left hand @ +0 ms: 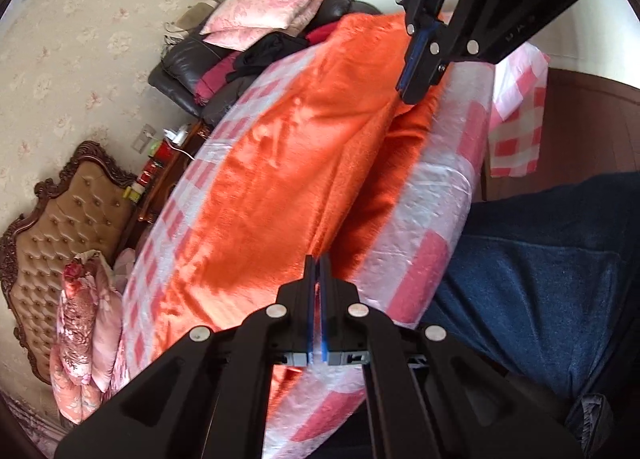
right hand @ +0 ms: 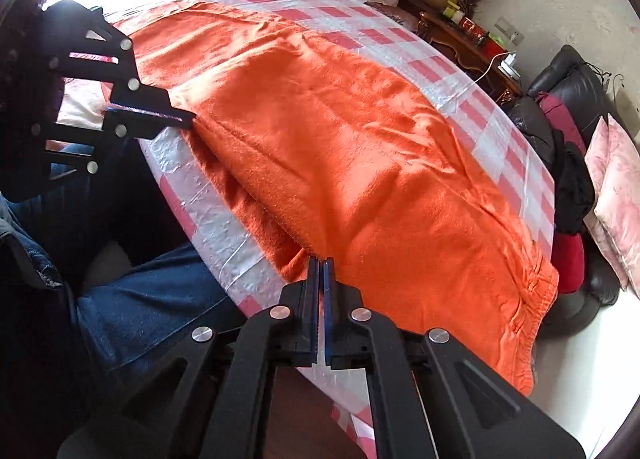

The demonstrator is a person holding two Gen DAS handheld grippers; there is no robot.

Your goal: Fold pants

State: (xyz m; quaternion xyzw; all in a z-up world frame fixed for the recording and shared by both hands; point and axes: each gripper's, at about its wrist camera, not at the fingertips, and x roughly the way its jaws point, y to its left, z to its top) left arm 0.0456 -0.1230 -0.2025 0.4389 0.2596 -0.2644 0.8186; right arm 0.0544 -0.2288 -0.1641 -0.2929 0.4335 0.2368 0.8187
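Orange fleece pants lie spread flat on a bed covered with a pink-and-white checked plastic sheet. They fill the right wrist view, with the elastic waistband at the right end. My left gripper is shut on the near edge of the pants. My right gripper is shut on the same near edge, closer to the waistband. Each gripper shows in the other's view: the right one at the top, the left one at the left.
A person's legs in blue jeans stand against the bed's near edge. A tufted headboard and floral pillows are at one end, a dark leather sofa with clothes and pink cushions beyond the other. A wooden nightstand holds small items.
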